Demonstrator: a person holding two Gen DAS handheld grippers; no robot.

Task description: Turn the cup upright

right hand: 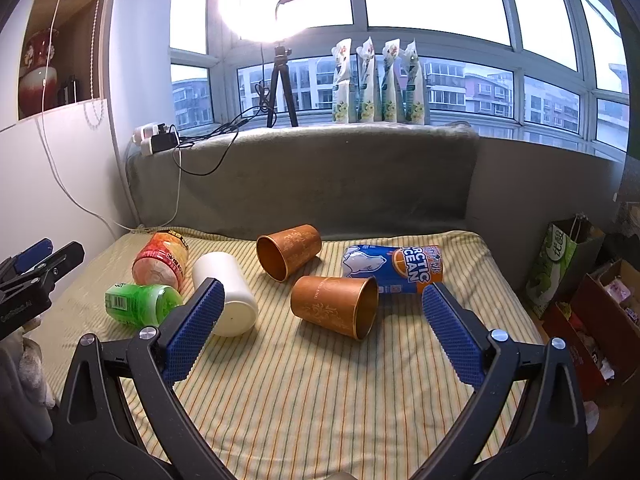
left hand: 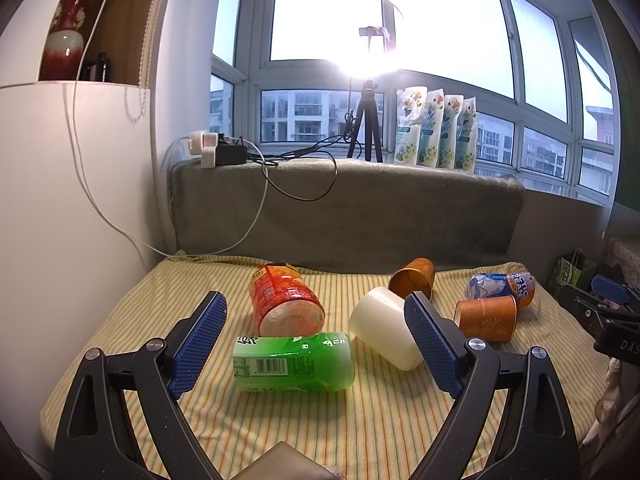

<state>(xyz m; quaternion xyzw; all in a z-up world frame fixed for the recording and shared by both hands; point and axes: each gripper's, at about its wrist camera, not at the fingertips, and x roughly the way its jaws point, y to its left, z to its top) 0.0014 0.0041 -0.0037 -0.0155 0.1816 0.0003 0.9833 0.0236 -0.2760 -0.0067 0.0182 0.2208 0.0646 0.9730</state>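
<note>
Several cups lie on their sides on a yellow striped cloth [right hand: 304, 392]. A copper cup [right hand: 334, 306] lies closest ahead of my right gripper [right hand: 320, 300], which is open and empty above the cloth. A second copper cup [right hand: 289, 251] lies behind it, mouth towards me. A white cup [right hand: 226, 294] lies to the left. My left gripper [left hand: 316, 312] is open and empty, with the white cup [left hand: 384, 326] beside its right finger. Both copper cups [left hand: 486, 316] [left hand: 412, 278] show at right.
A green bottle [left hand: 294, 362], an orange-red jar [left hand: 282, 298] and a blue Arctic Ocean can [right hand: 394, 268] also lie on the cloth. A grey padded ledge [right hand: 304, 176] with a tripod lamp, pouches and cables stands behind. Bags and boxes [right hand: 568, 276] sit at right.
</note>
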